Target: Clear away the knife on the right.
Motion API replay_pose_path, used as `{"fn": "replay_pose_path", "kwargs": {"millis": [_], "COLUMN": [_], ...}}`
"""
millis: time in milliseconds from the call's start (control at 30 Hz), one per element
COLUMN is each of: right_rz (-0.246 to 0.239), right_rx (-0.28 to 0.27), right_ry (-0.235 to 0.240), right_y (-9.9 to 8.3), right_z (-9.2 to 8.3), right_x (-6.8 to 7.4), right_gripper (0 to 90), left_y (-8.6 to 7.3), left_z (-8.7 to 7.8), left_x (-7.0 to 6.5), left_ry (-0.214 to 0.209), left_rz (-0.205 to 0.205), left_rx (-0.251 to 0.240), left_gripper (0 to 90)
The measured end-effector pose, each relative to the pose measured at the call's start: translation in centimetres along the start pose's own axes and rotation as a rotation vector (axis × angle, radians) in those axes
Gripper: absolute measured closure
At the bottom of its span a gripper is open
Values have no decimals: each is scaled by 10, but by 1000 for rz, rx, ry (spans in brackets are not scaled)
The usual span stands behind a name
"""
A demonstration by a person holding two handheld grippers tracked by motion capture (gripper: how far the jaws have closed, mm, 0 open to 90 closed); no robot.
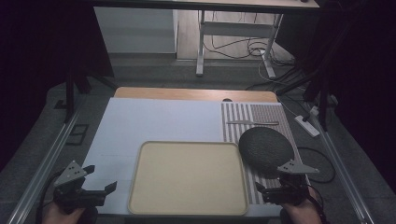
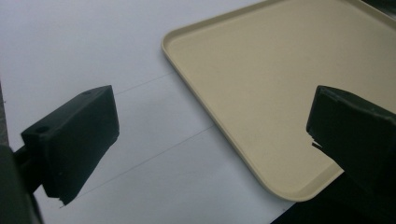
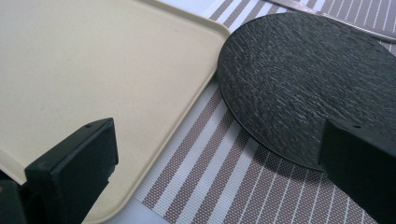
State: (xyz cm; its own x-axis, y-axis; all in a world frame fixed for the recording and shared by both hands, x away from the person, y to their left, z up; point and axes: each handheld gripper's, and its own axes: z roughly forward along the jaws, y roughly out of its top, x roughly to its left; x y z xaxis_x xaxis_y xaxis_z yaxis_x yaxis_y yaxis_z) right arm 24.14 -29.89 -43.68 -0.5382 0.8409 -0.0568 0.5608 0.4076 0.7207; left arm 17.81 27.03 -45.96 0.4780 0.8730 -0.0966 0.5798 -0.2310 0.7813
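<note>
A beige rectangular tray (image 1: 188, 177) with rounded corners and a low raised rim lies flat and bare at the table's six o'clock. At its two o'clock, just beside it, a round black textured plate (image 1: 265, 149) lies flat.

Dim room, grey floor (image 1: 149, 74), white desk legs (image 1: 201, 46), tangled cables (image 1: 247, 46) behind

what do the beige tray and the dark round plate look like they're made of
Tray: likely moulded plastic, matte beige, with a smooth surface and rounded raised rim. Round plate: possibly slate or stone-look ceramic, matte black with a rough scratched grain; the look leaves it open.
</note>
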Motion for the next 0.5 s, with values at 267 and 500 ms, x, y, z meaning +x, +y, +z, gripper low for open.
{"fn": "replay_pose_path", "kwargs": {"millis": [267,500], "right_rz": [-26,-20], "right_rx": [15,25], "right_ry": [15,24], "right_y": [1,1], "right_z": [2,3], "right_x": [2,1], "right_gripper": [0,0], "left_y": [-1,-1], "left_z": [-2,-2], "left_x": [2,2], "left_ry": [-12,-22], "left_rz": [-23,-21], "left_rx": [-14,0], "left_gripper": [24,29]}}
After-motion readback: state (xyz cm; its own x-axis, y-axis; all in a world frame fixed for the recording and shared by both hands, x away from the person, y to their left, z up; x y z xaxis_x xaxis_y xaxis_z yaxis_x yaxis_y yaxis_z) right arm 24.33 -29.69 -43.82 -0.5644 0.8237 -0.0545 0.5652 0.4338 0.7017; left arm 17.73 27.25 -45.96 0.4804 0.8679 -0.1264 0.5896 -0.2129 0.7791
